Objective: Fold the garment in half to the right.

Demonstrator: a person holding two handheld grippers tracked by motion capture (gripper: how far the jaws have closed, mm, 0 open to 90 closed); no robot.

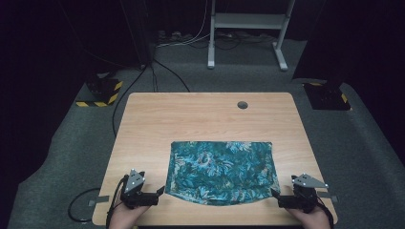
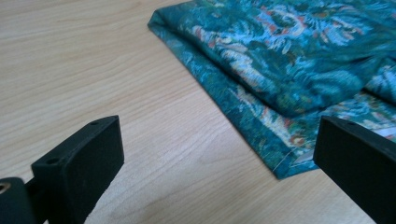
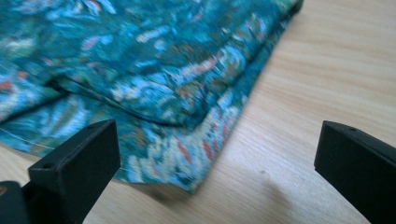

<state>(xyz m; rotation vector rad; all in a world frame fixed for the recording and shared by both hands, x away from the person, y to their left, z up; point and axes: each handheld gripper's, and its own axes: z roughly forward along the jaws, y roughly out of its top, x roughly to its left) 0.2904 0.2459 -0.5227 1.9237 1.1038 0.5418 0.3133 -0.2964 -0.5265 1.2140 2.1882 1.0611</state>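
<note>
High view: both released, the left gripper (image 1: 161, 192) and right gripper (image 1: 274, 194) flank the folded floral cloth (image 1: 220, 171); pinching one layer would unfold it.

The right gripper (image 3: 217, 175) has its jaws spread wide, nothing between them. Just beyond them, a corner of the folded teal floral cloth (image 3: 154, 70) lies flat on the wooden table (image 3: 327, 70).

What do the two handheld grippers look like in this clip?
Both the left gripper and right gripper are black, each topped by a grey three-cornered plate and trailing a black cable. Their jaws are blocky, matte black pads with small holes on top. No sleeves are visible.
</note>
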